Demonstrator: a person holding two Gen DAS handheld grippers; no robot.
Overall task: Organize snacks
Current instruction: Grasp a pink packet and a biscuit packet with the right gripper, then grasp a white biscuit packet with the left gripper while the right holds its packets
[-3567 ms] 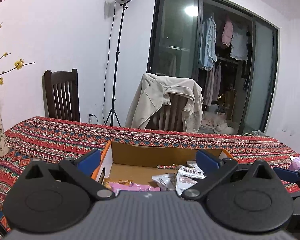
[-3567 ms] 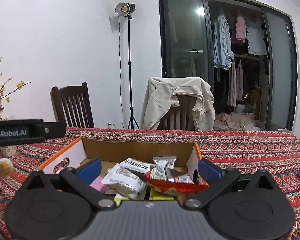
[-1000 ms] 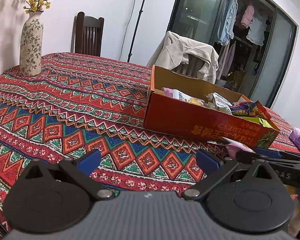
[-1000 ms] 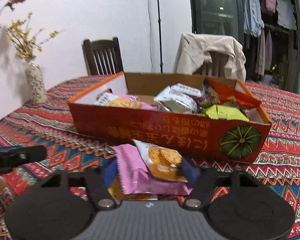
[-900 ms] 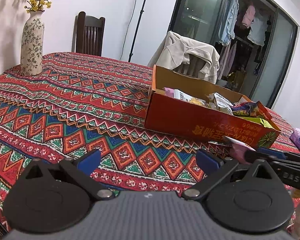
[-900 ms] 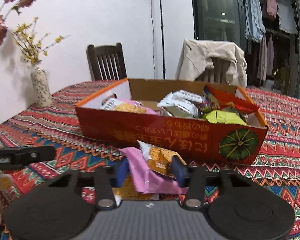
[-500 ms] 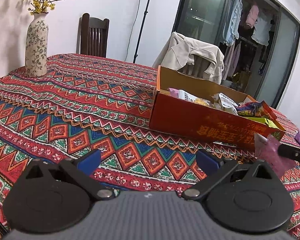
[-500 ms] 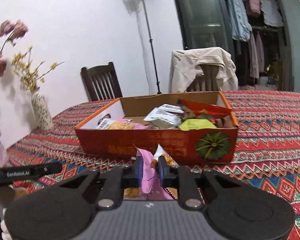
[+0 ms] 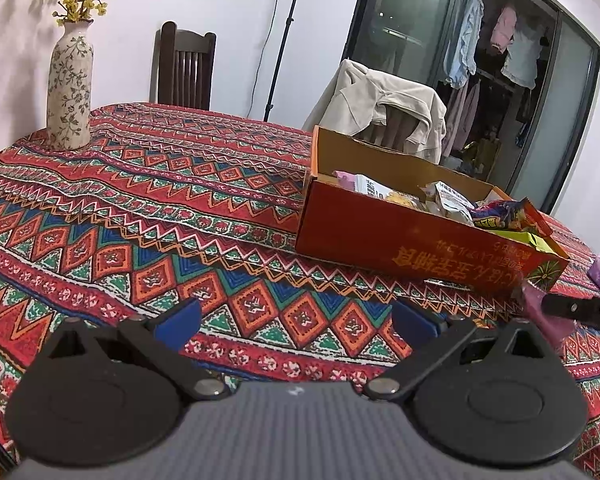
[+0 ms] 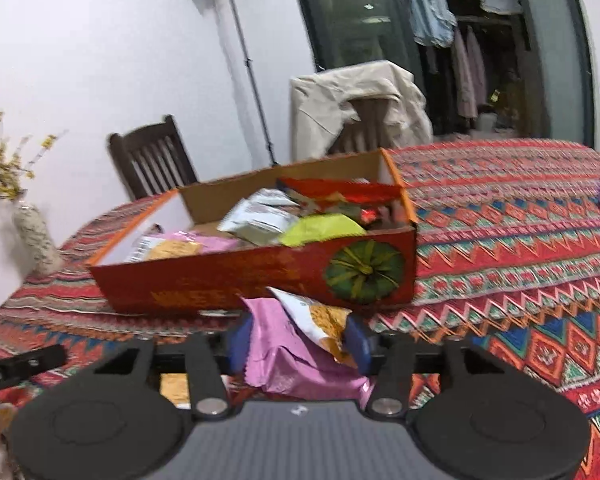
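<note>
Right gripper (image 10: 298,338): jaws have just been opening, and the pink snack packet (image 10: 296,356) with its orange-and-white companion packet (image 10: 320,316) sits loosely between the pads, on the near side of the red snack box (image 10: 228,280), outside it. Left gripper (image 9: 296,316): jaws wide apart, empty, over the patterned tablecloth (image 9: 140,216). Risk: with the grip slackened short of the box, both packets may slide onto the cloth.

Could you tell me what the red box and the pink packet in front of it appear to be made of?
Red box: apparently corrugated cardboard, with a matte printed outside and plain brown inside walls showing folded edges.
Pink packet: probably thin metallised plastic film; it is glossy, finely crinkled, and has a serrated sealed edge.
</note>
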